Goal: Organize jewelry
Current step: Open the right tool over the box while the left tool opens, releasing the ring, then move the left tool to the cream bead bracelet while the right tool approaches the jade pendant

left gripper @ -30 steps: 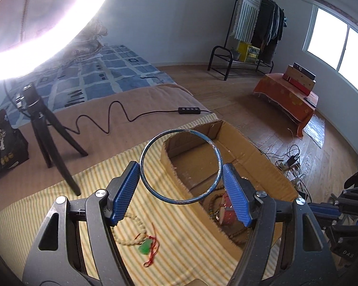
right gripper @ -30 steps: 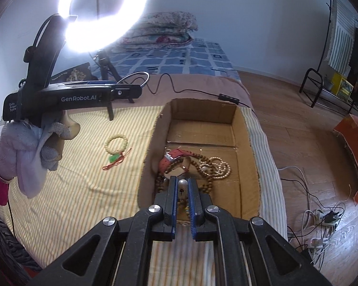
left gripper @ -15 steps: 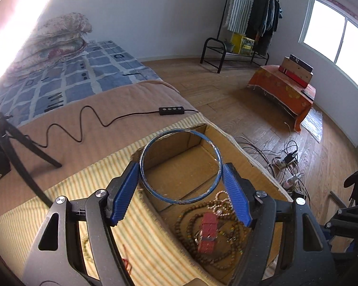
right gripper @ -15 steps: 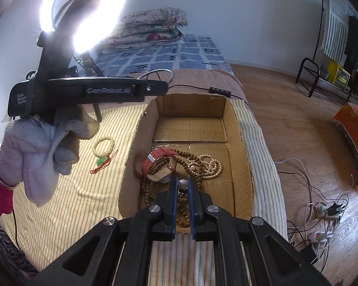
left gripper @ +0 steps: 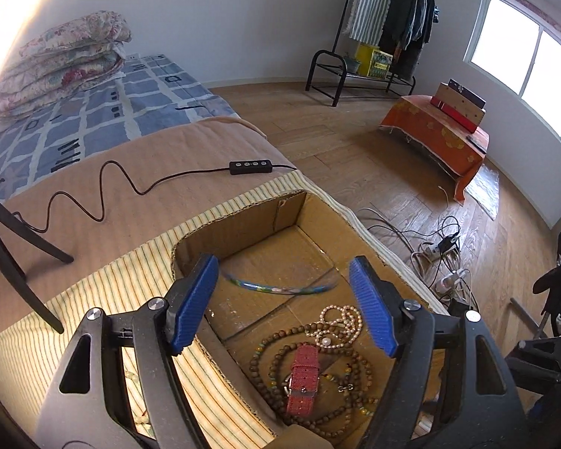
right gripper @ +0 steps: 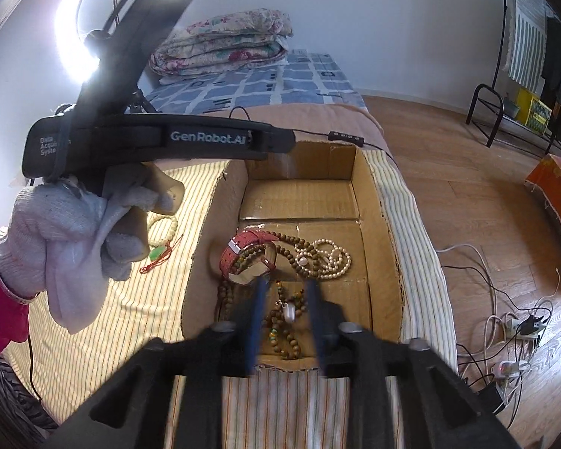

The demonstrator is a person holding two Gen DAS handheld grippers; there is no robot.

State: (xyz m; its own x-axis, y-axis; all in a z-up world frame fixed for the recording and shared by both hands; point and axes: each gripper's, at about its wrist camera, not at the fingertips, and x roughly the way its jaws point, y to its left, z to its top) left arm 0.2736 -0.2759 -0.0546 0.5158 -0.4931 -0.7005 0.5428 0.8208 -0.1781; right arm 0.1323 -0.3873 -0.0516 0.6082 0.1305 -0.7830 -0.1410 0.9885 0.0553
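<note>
We hold left gripper (left gripper: 284, 299) spread over cardboard box (left gripper: 359, 232); blue bangle (left gripper: 276, 287) mid-frame, blurred, apparently free of pads. Right gripper (right gripper: 286, 321) opening, pendant (right gripper: 290, 312) between fingers, lower centre. Risk: bangle bouncing out; beads tangling.

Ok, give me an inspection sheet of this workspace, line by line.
Surface: striped cloth on a bed, with an open cardboard box on it.
Job's things: in the box are a red watch, wooden bead strands and a pearl necklace. A blurred blue bangle is over the box floor. A pale bead bracelet lies outside on the cloth.
Clutter: tripod leg.
Grippers: left gripper is open and the bangle looks free of its pads. The right gripper jaws are opening, with a white bead between them, untouched.
Cables: black cable with remote; floor cords.
Surroundings: folded quilts, clothes rack.
</note>
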